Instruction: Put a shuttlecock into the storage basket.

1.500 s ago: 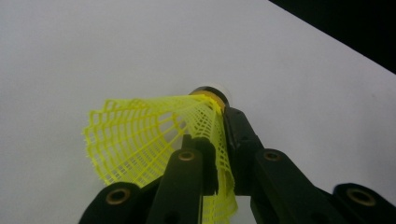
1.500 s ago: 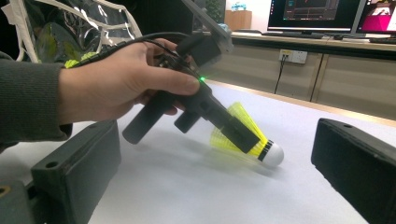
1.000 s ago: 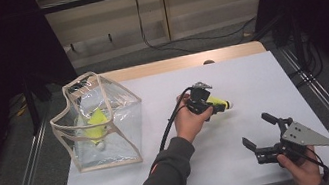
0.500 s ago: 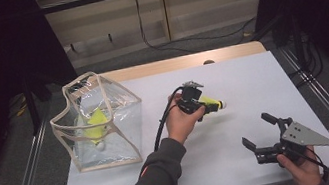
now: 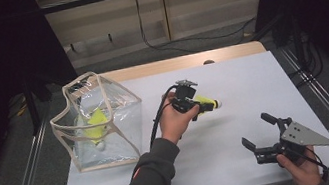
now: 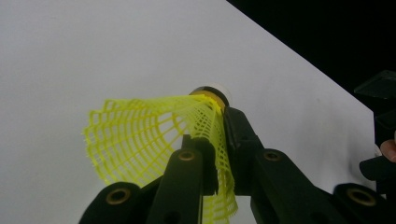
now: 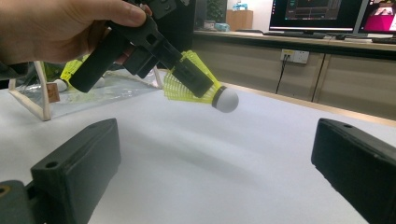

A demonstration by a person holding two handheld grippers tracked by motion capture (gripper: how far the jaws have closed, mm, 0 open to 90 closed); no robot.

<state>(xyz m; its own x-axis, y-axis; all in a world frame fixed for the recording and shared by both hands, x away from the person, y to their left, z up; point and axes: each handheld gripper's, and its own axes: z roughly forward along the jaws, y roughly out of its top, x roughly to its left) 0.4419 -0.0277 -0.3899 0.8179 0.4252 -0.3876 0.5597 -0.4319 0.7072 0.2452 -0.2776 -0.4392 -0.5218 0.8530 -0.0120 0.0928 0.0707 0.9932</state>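
Observation:
My left gripper (image 5: 201, 105) hangs above the middle of the white table (image 5: 239, 125), shut on the skirt of a yellow shuttlecock (image 5: 208, 104) whose white cork points right. In the left gripper view the black jaws pinch the yellow mesh of the shuttlecock (image 6: 154, 140). The right gripper view shows that same shuttlecock (image 7: 196, 86) lifted off the table, gripped by the left gripper (image 7: 187, 74). Near the front right edge my right gripper (image 5: 258, 131) stands open, nothing between its fingers (image 7: 74, 170).
A clear plastic bag with beige trim (image 5: 99, 121) stands at the table's left, holding more yellow shuttlecocks (image 5: 93, 127). A cable trails from the left gripper down the forearm. Dark floor and metal rails flank the table.
The left hand has lifted the shuttlecock and carried it slightly left and away from the front edge. The right gripper has stayed where it was.

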